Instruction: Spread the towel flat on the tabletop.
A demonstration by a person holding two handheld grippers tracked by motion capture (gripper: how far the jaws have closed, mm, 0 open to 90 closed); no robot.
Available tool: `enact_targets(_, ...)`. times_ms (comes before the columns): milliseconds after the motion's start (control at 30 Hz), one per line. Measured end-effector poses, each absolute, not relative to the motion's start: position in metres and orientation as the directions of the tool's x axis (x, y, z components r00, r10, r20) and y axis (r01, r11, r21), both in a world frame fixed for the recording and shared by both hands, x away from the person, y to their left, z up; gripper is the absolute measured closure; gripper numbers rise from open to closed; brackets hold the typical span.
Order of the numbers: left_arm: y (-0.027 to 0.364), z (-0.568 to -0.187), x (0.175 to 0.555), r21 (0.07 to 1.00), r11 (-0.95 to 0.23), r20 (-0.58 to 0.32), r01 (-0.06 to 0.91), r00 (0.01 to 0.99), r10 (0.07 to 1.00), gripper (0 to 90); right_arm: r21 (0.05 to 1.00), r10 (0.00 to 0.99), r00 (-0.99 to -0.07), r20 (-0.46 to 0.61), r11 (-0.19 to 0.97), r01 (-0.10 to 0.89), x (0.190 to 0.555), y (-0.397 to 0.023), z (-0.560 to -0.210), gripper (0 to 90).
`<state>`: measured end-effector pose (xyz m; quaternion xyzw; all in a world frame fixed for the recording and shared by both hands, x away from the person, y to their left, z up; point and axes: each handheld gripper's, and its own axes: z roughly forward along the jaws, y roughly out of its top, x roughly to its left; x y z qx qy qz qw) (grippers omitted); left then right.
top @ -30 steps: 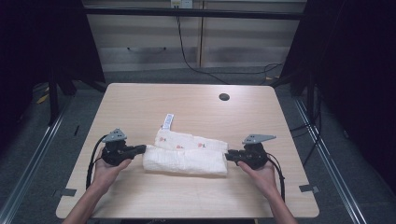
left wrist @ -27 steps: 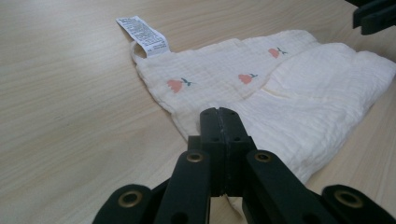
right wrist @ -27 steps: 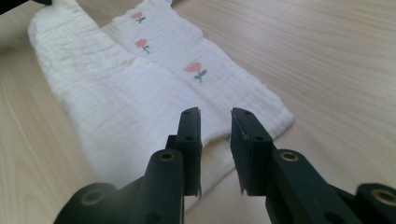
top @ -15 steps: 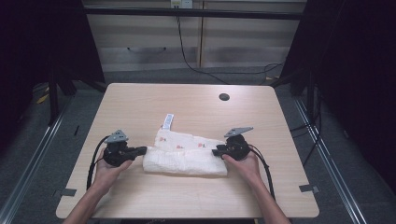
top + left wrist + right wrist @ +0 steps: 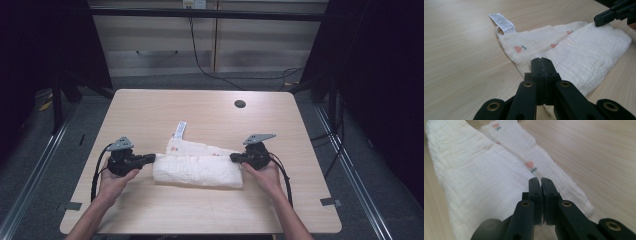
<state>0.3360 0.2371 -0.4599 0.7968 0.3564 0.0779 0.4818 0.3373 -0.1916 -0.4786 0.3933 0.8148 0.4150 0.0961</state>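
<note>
White muslin cloth between left hand-held gripper and right hand-held gripper, both pressed together on its ends.

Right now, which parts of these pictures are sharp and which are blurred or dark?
High view: table evenly lit, surroundings dark. Left gripper view: care label sharp enough to show print. Right gripper view: cloth soft, table grain blurred.

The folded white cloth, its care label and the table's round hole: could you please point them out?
folded white cloth (image 5: 197, 170), high view, middle of its top layer
care label (image 5: 502, 23), left gripper view, printed face
round hole (image 5: 240, 104), high view, its centre
</note>
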Motion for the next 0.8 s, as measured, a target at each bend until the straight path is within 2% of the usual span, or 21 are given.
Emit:
enact_targets(367,0.241,-0.426,0.341,0.873,-0.215,-0.211,0.438,0.736,0.643,89.9,0.808,0.725,-0.673,0.143,0.308,0.503,0.343,-0.198,-0.434,88.0)
enact_targets(600,0.243,-0.382,0.351,0.917,-0.172,-0.169,0.361,0.739,0.652,89.9,0.865,0.732,-0.671,0.117,0.257,0.430,0.354,-0.200,-0.386,88.2)
enact_targets(667,0.245,-0.375,0.355,0.924,-0.135,-0.190,0.359,0.735,0.651,89.9,0.879,0.738,-0.665,0.114,0.237,0.413,0.358,-0.201,-0.375,88.2)
enact_targets(800,0.243,-0.365,0.366,0.924,-0.145,-0.173,0.353,0.726,0.666,89.9,0.887,0.743,-0.660,0.112,0.225,0.404,0.364,-0.201,-0.364,88.3)
